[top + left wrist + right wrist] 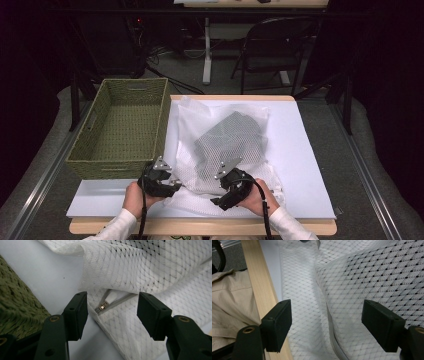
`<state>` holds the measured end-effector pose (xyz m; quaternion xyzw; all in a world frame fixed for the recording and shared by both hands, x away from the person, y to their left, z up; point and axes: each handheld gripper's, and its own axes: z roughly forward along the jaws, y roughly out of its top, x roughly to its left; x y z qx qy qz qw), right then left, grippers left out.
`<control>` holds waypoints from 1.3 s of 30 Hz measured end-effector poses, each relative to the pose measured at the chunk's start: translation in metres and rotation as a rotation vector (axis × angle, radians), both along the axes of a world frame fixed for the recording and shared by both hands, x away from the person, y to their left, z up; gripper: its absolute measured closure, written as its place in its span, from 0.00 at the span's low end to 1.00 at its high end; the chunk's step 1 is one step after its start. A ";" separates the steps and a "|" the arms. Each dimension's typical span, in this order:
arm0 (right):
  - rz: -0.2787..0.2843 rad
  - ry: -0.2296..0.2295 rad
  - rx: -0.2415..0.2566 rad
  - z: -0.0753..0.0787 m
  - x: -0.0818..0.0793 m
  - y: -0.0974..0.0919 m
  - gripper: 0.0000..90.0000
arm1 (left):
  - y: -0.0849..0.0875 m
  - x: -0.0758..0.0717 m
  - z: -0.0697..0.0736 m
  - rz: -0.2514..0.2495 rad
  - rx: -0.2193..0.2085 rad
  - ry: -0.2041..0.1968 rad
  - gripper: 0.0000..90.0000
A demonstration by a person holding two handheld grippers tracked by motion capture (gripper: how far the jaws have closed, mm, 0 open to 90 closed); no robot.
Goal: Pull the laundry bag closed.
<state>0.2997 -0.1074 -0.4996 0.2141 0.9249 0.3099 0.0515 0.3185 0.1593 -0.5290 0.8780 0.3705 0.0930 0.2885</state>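
Note:
A white mesh bag (220, 145) lies on the white table cover, with a grey garment (231, 136) inside it. My left gripper (177, 183) is at the bag's front left corner. In the left gripper view its jaws (112, 312) stand open on either side of the small metal zipper pull (102, 307) and do not touch it. My right gripper (216, 201) hovers low over the bag's front edge. Its jaws (327, 317) are open above the mesh, with the grey zipper seam (334, 337) running between them.
A green woven basket (107, 162) stands at the left of the table, close to my left gripper (15, 305). The wooden table edge (259, 290) and the person's beige trousers (229, 302) are beside my right gripper. A folding chair (272, 45) stands beyond the table.

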 end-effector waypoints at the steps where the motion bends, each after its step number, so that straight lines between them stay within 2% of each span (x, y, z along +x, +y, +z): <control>1: 0.001 0.000 -0.002 0.000 0.000 0.000 0.27 | -0.001 0.001 -0.002 -0.002 0.016 0.017 0.47; 5: 0.005 0.002 0.001 0.000 -0.001 0.000 0.27 | 0.000 -0.001 -0.006 -0.002 0.036 0.073 0.48; 9: 0.002 0.005 0.002 0.000 -0.001 -0.001 0.27 | 0.008 -0.008 -0.008 -0.024 0.050 0.124 0.59; 13: 0.003 0.009 0.004 -0.001 -0.001 -0.001 0.27 | 0.010 -0.011 -0.009 -0.044 0.057 0.122 0.76; 15: 0.006 0.008 0.005 0.000 -0.001 0.000 0.27 | 0.010 -0.011 -0.010 -0.064 0.080 0.098 0.87; 18: 0.007 0.003 0.005 0.000 -0.001 -0.001 0.27 | 0.010 -0.011 -0.010 -0.077 0.059 0.113 0.98; 23: 0.004 0.011 0.001 0.000 -0.001 -0.001 0.27 | 0.009 -0.022 -0.010 -0.123 0.014 0.164 0.99; 27: 0.002 0.012 -0.002 -0.001 -0.001 -0.001 0.27 | 0.006 -0.030 -0.009 -0.161 0.033 0.178 0.99; 30: -0.001 0.016 -0.004 -0.001 -0.002 -0.001 0.27 | 0.007 -0.032 -0.009 -0.168 0.029 0.187 0.99; 32: 0.007 0.010 -0.005 -0.001 0.000 -0.002 0.27 | 0.009 -0.030 -0.008 -0.157 0.023 0.188 0.97; 35: 0.004 0.014 -0.008 -0.002 0.000 -0.001 0.27 | 0.015 -0.027 -0.004 -0.127 0.005 0.176 0.85; 36: 0.006 0.014 -0.008 -0.002 0.000 -0.001 0.27 | 0.017 -0.025 -0.003 -0.115 -0.005 0.176 0.77; 37: 0.006 0.014 -0.007 -0.002 0.000 -0.001 0.27 | 0.020 -0.023 -0.001 -0.113 -0.009 0.177 0.76; 39: 0.007 0.014 -0.008 -0.002 0.000 0.000 0.27 | 0.024 -0.021 0.002 -0.074 -0.020 0.162 0.70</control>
